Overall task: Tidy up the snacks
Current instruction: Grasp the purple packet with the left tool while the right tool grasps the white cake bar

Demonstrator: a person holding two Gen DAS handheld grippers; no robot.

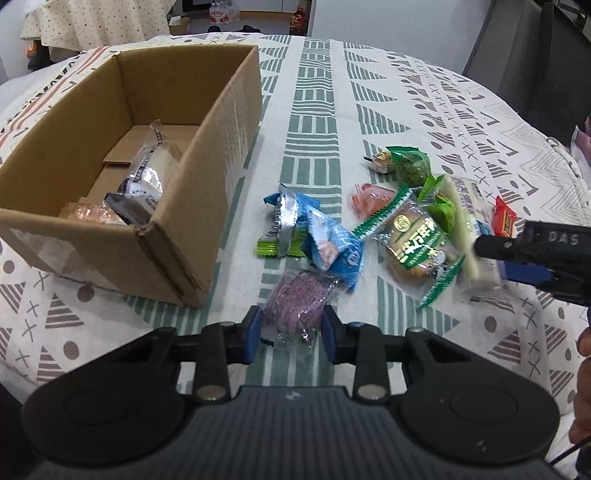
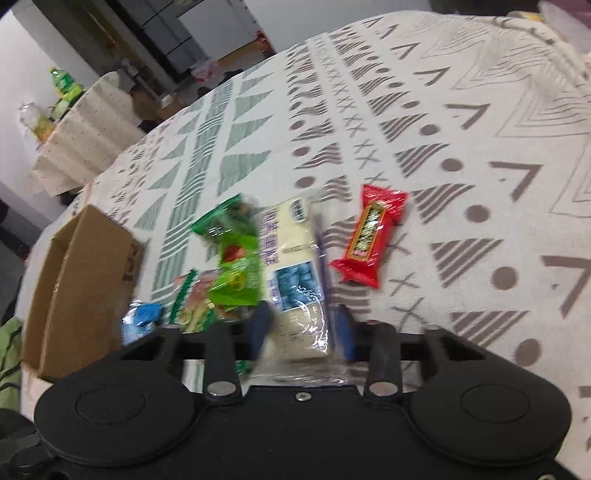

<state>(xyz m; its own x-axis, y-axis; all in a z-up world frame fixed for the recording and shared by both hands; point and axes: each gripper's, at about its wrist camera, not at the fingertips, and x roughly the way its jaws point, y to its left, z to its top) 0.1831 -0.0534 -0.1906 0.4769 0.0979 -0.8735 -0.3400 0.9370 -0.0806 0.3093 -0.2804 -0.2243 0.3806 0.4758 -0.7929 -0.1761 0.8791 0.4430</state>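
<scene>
We see a table under a pale cloth [image 1: 332,92] printed with green, grey and pink triangles, stripes, dots and crosses. A cardboard box [image 1: 207,206] stands open on the left side of it, with a few wrapped snacks [image 1: 147,177] inside. The other snacks lie loose in a heap [image 1: 406,236] just right of the box, a red bar [image 2: 369,236] at the heap's far right edge.

Our left gripper [image 1: 291,325] has its blue pads closed against a purple wrapped snack [image 1: 295,302] at the near edge of the heap. Our right gripper [image 2: 303,332] is closed on a long cream packet [image 2: 295,280], blurred in both views.

Beyond the table we see a second table with a dotted cloth [image 2: 81,147] carrying bottles [image 2: 62,88], dark cabinets [image 2: 166,33] against a white wall, and a grey chair back [image 1: 517,55].
</scene>
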